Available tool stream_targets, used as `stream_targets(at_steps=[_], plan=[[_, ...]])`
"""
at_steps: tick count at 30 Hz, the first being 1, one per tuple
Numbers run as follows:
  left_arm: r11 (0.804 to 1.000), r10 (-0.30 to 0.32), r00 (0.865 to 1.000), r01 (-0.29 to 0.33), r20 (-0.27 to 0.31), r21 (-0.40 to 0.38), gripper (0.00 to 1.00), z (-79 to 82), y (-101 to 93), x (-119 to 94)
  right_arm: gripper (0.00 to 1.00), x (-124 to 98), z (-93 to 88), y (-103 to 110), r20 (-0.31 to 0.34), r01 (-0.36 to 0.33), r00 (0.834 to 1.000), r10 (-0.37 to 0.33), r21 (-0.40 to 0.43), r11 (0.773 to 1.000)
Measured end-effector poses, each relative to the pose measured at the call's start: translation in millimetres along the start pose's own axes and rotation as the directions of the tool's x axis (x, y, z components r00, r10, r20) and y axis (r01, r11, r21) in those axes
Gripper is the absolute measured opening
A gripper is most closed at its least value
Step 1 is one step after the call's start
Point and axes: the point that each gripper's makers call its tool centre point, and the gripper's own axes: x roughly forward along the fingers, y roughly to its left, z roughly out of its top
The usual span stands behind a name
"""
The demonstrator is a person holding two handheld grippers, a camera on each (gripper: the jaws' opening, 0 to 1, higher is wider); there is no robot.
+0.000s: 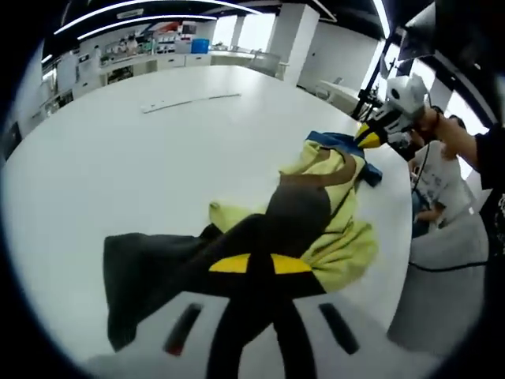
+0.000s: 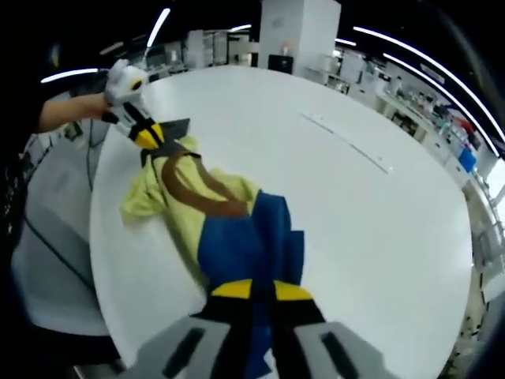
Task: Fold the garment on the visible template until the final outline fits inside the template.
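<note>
A garment (image 1: 316, 213) in yellow, brown, blue and dark grey blocks lies stretched along the near edge of a large white table (image 1: 142, 166). In the left gripper view my left gripper (image 1: 260, 264) is shut on its dark grey end (image 1: 150, 268). The right gripper (image 1: 368, 139) comes in at upper right, held by a hand, and pinches the blue end (image 1: 335, 142). In the right gripper view my right gripper (image 2: 261, 290) is shut on the blue panel (image 2: 245, 241). The left gripper (image 2: 147, 133) holds the far dark end, and the yellow and brown part (image 2: 185, 193) sags between.
A long thin white strip (image 1: 189, 101) (image 2: 347, 142) lies on the far side of the table. A person in a white top (image 1: 432, 178) stands past the table edge, beside a grey surface (image 1: 442, 276). Benches and shelves (image 1: 158, 51) line the back of the room.
</note>
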Motion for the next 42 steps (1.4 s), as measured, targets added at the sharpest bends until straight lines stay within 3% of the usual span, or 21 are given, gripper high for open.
stream_targets(at_steps=[6,10,14,22,27,32,40,42], plan=[[1.000,0.013,1.000,-0.013,-0.019,0.013,0.00,-3.2,-1.1,1.2,0.00,-2.8,-1.1,2.4,0.005,-0.002,1.000,0.003,-0.014,1.000],[0.997,0.048,0.999,-0.047,-0.017,0.068,0.00,0.0,-1.3,-3.6,0.00,-11.4,5.8,8.7,0.053,-0.013,0.998,0.016,-0.056,0.998],[0.991,0.077,0.997,-0.078,0.016,0.108,0.00,9.9,-5.9,-14.2,0.00,-16.3,9.8,1.5,0.079,0.000,0.997,0.005,-0.060,0.998],[0.987,0.099,0.992,-0.108,0.076,0.119,0.00,25.4,-8.9,-32.0,0.00,-28.9,21.5,-0.6,0.132,0.029,0.991,-0.022,-0.055,0.998],[0.981,0.133,0.980,-0.150,0.146,0.119,0.00,47.2,-4.6,-43.3,0.00,-37.5,34.7,-8.7,0.171,0.065,0.984,-0.052,-0.069,0.996],[0.970,0.165,0.960,-0.200,0.227,0.138,0.00,75.1,2.2,-62.2,0.00,-53.0,56.5,-12.2,0.232,0.081,0.970,-0.066,-0.056,0.995],[0.970,0.197,0.935,-0.229,0.295,0.078,0.00,98.8,21.7,-72.5,0.00,-65.0,81.5,-22.5,0.273,0.113,0.958,-0.085,-0.089,0.990],[0.968,0.214,0.922,-0.245,0.322,0.059,0.00,108.4,26.7,-75.1,0.00,-65.5,85.0,-26.9,0.278,0.121,0.956,-0.092,-0.089,0.989]])
